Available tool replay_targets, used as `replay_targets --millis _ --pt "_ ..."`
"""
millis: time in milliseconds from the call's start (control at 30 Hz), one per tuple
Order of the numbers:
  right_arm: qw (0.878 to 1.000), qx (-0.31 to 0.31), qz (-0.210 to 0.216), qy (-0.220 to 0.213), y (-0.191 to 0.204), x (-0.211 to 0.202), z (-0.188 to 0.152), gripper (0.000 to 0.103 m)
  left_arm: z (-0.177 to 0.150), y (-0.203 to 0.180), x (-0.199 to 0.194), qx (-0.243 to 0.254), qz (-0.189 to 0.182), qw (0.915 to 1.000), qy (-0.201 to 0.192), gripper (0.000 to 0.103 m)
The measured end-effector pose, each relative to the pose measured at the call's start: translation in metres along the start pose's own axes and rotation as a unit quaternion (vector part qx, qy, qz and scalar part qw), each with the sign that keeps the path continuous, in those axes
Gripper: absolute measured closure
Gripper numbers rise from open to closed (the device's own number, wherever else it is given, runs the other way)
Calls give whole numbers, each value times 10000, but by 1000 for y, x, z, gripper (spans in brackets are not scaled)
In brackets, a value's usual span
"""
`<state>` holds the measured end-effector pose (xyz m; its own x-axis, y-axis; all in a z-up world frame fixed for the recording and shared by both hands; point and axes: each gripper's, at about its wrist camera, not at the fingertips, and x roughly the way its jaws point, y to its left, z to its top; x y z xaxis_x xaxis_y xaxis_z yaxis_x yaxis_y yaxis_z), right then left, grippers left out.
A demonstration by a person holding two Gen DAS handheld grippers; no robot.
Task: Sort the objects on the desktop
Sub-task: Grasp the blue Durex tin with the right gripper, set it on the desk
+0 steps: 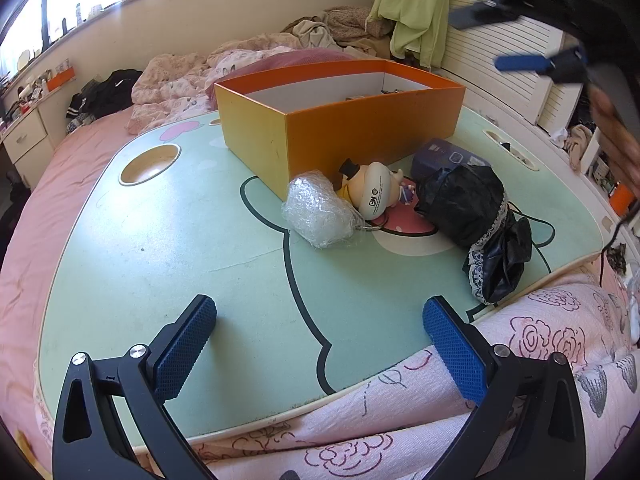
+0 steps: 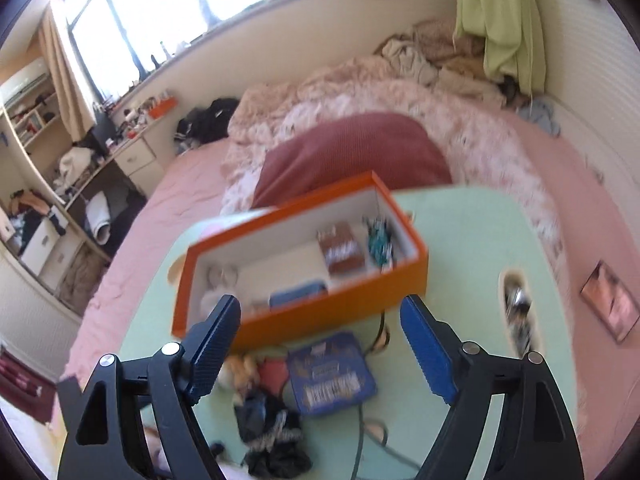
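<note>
An orange box stands on the green lap table. In front of it lie a bubble-wrap bundle, a toy figure, a blue tin and a black lace-trimmed cloth. My left gripper is open and empty, low over the table's near edge. My right gripper is open and empty, high above the orange box; it also shows in the left wrist view. The box holds a brown packet, a teal item and a blue item. The blue tin and black cloth lie below.
The table rests on a pink bed with a rumpled duvet and a red pillow. A round cup hole is at the table's far left, a slot at its right. A floral quilt borders the near edge.
</note>
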<state>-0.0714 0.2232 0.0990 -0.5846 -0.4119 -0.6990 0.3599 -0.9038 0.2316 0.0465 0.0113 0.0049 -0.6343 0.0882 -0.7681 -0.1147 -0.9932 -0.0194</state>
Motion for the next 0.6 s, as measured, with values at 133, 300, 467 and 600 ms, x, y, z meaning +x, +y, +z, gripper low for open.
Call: replay_targets --millis 133,300,467,600 --pt "9993 16 -93 363 -7 44 22 22 0 0 0 1 1 10000 -1 1" --pt "9979 110 -191 611 -18 64 10 32 0 0 0 9 9 10000 -6 1" --pt "9968 161 -25 778 -12 59 -6 33 -1 1 1 4 -1 10000 -3 1" --pt "9976 84 -228 641 -8 60 -10 33 0 2 2 2 -5 10000 -5 1"
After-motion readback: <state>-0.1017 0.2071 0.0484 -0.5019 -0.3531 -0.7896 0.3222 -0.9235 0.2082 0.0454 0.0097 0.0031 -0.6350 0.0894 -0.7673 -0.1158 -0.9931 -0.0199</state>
